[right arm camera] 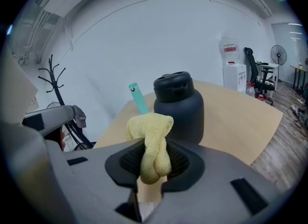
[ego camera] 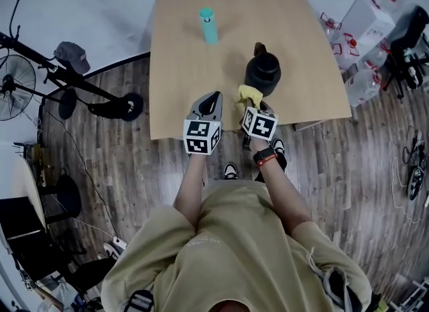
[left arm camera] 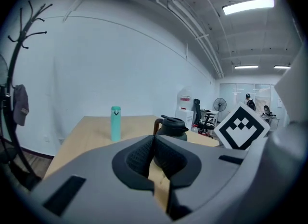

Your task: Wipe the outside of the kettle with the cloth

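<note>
A black kettle (ego camera: 262, 71) stands on the wooden table (ego camera: 181, 69), right of centre; it also shows as the dark kettle (right arm camera: 178, 107) in the right gripper view and the kettle (left arm camera: 172, 127) in the left gripper view. My right gripper (ego camera: 249, 101) is shut on a yellow cloth (ego camera: 247, 96), whose bunched end (right arm camera: 151, 141) sticks up between the jaws just short of the kettle. The left gripper (ego camera: 211, 99) hovers over the table's near edge, left of the kettle, jaws shut with nothing between them (left arm camera: 154, 158).
A teal bottle (ego camera: 208, 25) stands upright at the back of the table, left of the kettle. Clear plastic boxes (ego camera: 355, 42) and an office chair (ego camera: 409, 42) sit right of the table. A fan (ego camera: 15, 82) and stand are on the floor at left.
</note>
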`<state>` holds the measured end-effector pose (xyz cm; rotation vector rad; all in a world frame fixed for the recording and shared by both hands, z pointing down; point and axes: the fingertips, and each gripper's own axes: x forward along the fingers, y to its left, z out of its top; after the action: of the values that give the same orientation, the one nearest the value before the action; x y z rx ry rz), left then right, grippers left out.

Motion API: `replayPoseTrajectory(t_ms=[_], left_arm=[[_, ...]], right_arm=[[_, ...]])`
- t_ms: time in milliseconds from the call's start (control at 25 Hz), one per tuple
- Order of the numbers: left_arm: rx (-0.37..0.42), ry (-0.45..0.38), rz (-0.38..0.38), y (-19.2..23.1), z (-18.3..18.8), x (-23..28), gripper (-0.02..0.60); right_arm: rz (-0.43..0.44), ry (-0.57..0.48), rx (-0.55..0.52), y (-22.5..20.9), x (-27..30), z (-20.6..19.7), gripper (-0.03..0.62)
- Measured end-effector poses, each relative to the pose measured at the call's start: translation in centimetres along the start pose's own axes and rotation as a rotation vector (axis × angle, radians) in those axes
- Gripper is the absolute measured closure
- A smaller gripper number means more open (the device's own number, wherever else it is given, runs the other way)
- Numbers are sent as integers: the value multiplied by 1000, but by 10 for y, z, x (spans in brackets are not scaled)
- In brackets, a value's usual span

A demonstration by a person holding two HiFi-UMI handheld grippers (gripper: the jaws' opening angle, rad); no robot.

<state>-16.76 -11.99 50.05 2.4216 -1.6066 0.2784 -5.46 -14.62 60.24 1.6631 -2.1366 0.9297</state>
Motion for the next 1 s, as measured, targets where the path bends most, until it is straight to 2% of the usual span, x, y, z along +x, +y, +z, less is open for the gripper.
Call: replayPoseTrajectory(t_ms=[160,320,600,1000], left_arm=[[-8,-4,36,19,-1,-13,558],[-16,-1,55,28,-1,-19,558],[-32,13,56,26,-9,-20,558],[-44,27,60,33,-14,-17,558]], right_arm=[[23,6,48,23,23,-1,502],[11,-3,75,32,41,10,502],[-12,1,158,31,69,24,502],[-48,-6,326,20,86,22,502]])
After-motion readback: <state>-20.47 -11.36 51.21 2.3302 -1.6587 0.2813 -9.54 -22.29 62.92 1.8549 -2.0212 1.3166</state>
